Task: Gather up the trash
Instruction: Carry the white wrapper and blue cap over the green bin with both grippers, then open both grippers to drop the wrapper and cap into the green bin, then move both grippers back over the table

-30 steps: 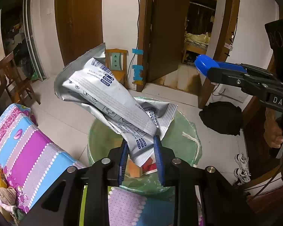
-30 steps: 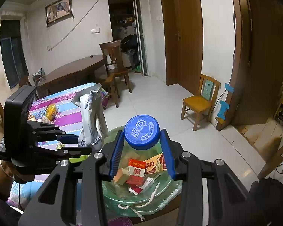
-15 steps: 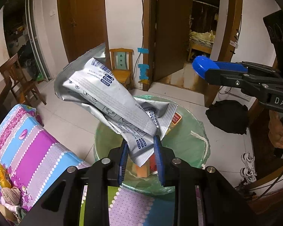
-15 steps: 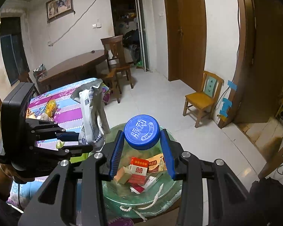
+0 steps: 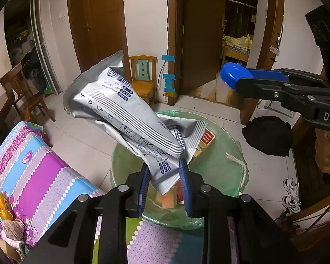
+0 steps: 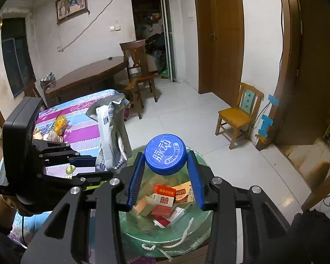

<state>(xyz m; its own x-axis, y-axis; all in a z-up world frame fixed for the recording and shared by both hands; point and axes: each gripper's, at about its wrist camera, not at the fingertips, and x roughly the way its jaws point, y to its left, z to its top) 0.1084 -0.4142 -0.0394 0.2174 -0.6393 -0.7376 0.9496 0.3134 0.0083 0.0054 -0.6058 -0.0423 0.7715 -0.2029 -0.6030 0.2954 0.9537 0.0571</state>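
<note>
Left tool grips silver wrapper over bin.

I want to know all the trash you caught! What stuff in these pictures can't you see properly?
- Bin bottom: in both views the silver wrapper or the blue bottle cap and the gripper fingers cover part of the green-lined bin.
- Small boxes in the bin: print too small to read.
- Orange packet on the striped cloth: cut off by the left wrist view's edge.

wrapper: crumpled silver-white packet, tilted, lower end pinched above the bin
cap: blue bottle cap, clamped over bin
bin: green-lined, holding small cartons
</note>
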